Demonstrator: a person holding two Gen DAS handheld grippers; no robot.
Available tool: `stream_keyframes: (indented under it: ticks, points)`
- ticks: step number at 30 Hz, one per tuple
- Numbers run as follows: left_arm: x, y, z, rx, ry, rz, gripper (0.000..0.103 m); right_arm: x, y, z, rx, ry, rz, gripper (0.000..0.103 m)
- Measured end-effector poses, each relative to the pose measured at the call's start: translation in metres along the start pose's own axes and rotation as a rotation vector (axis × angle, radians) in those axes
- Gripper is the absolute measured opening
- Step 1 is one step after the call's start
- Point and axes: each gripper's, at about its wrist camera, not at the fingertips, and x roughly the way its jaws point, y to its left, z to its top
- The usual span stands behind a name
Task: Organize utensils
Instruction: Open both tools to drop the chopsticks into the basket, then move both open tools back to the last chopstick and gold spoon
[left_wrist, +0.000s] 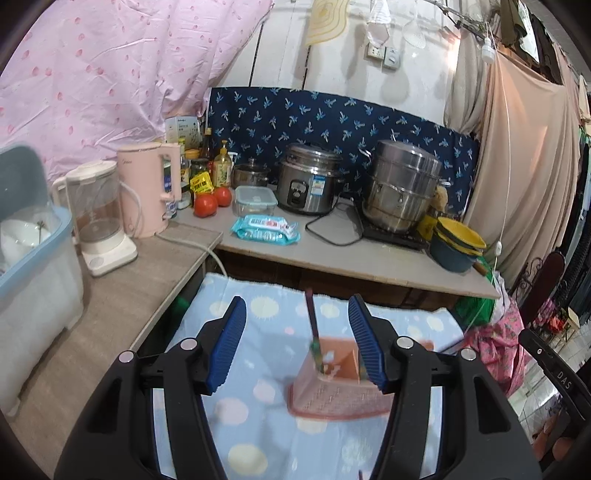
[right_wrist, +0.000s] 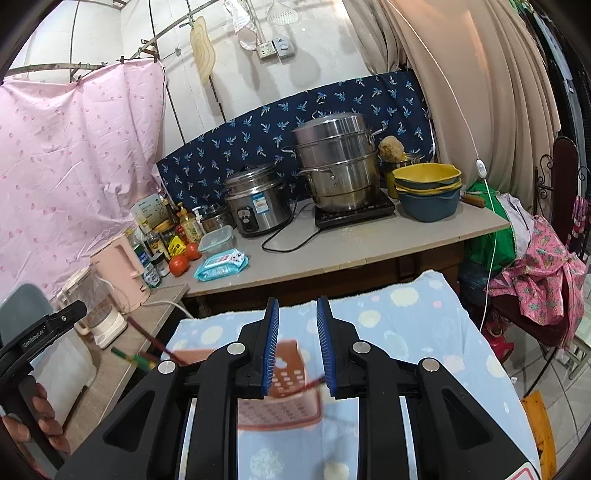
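We hold both claws released and empty, left gripper wide, right gripper narrower. At twelve o'clock, the pink perforated plastic utensil basket already holds dark chopsticks; whether more utensils remain, we cannot tell.

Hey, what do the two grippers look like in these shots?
Both are alike: the left gripper and right gripper have black angular plastic frames with silver round pivot pins and two blue ribbed pads each. The other gripper's black handle shows at each view's edge, with white lettering.
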Motion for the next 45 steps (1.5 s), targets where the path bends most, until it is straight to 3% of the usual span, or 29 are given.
stream_keyframes:
  ticks: [13,21,28,36,45]
  points:
    - [-0.030,0.011,-0.110,-0.007,0.180,0.004,0.055,-0.049,-0.002,-0.111,-0.040,0.175,-0.011,0.021]
    - [-0.039,0.016,-0.185,0.002,0.322,0.025,0.055,-0.068,-0.001,-0.204,-0.070,0.363,-0.016,0.021]
    - [-0.050,0.017,-0.233,0.023,0.408,0.040,0.055,-0.082,0.005,-0.258,-0.089,0.480,0.009,0.022]
    - [-0.056,0.018,-0.268,0.044,0.472,0.047,0.055,-0.088,0.023,-0.290,-0.136,0.543,0.054,0.022]
    - [-0.056,0.017,-0.274,0.048,0.493,0.044,0.055,-0.085,0.032,-0.302,-0.168,0.574,0.070,0.020]
